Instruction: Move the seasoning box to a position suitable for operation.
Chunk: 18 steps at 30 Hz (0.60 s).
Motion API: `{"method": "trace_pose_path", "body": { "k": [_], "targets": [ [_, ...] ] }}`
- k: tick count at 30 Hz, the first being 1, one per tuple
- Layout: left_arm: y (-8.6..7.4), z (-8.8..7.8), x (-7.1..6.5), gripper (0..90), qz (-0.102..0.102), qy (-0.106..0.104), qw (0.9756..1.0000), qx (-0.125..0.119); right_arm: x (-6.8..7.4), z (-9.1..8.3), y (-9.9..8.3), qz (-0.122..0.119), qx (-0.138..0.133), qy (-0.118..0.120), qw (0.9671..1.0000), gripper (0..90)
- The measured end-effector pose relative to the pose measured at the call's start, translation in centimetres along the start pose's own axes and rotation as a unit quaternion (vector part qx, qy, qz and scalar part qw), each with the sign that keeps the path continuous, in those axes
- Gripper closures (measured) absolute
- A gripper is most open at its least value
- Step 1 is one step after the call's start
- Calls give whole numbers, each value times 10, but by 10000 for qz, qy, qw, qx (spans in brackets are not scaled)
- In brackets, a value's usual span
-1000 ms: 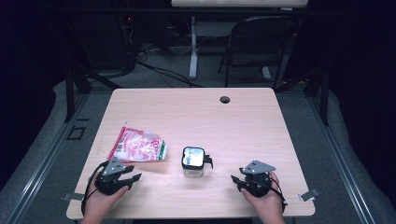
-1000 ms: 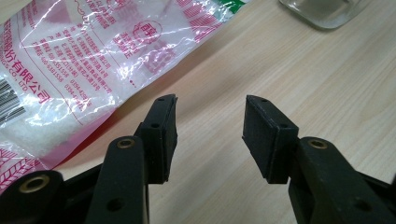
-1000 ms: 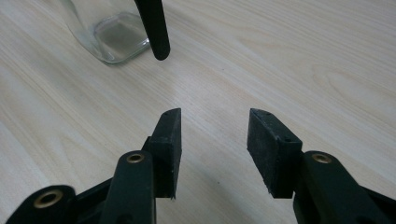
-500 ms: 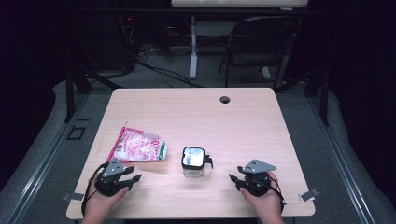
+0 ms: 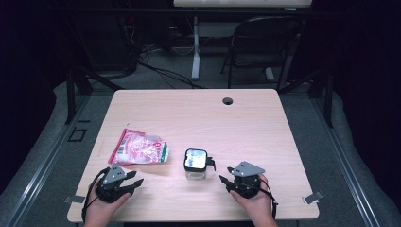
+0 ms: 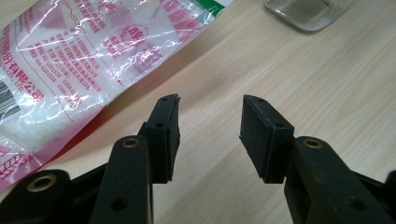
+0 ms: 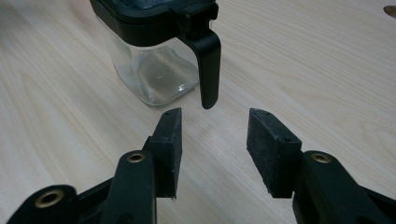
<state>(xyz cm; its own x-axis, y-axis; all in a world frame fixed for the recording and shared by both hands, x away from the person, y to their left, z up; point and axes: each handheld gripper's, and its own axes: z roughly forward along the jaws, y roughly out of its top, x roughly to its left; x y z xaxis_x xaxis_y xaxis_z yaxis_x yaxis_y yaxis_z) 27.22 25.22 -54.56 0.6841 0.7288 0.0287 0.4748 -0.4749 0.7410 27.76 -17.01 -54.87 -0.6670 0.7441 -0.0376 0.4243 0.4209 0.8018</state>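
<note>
A small clear glass jar [image 5: 196, 163] with a black clip lid stands on the table's near middle. In the right gripper view the jar [image 7: 154, 74] is just ahead, and its black latch lever [image 7: 208, 65] hangs down in front of the jaws. My right gripper [image 5: 226, 176] [image 7: 215, 116] sits right of the jar, open; its jaws have just narrowed slightly with nothing between them. A pink-and-clear plastic bag [image 5: 139, 149] [image 6: 79, 56] of white grains lies flat to the jar's left. My left gripper [image 5: 136, 178] [image 6: 210, 105] rests below the bag, open and empty.
The light wooden table [image 5: 246, 127] has a round cable hole [image 5: 228, 100] at the far side. A folding chair [image 5: 265, 42] and a desk leg stand beyond it. The jar's base [image 6: 306, 11] shows at the top of the left gripper view.
My right gripper has slid left, closer to the jar. The left gripper, bag and jar stay where they were.
</note>
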Motion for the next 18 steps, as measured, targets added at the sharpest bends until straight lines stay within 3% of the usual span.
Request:
{"method": "trace_pose_path", "body": {
  "k": [7,9,15,18],
  "targets": [
    [-7,-7,3,606,-123,31,9999,-9,0,7,3,108,-92,49,9999,560],
    [-9,-10,3,620,-152,0,9999,-16,0,10,6,202,-57,252,9995,581],
    [-18,-16,4,599,-178,195,9995,145,3,19,9,190,47,349,9992,571],
    [-20,-16,3,565,-194,326,9991,191,6,22,11,194,124,269,9994,553]
  ]
}}
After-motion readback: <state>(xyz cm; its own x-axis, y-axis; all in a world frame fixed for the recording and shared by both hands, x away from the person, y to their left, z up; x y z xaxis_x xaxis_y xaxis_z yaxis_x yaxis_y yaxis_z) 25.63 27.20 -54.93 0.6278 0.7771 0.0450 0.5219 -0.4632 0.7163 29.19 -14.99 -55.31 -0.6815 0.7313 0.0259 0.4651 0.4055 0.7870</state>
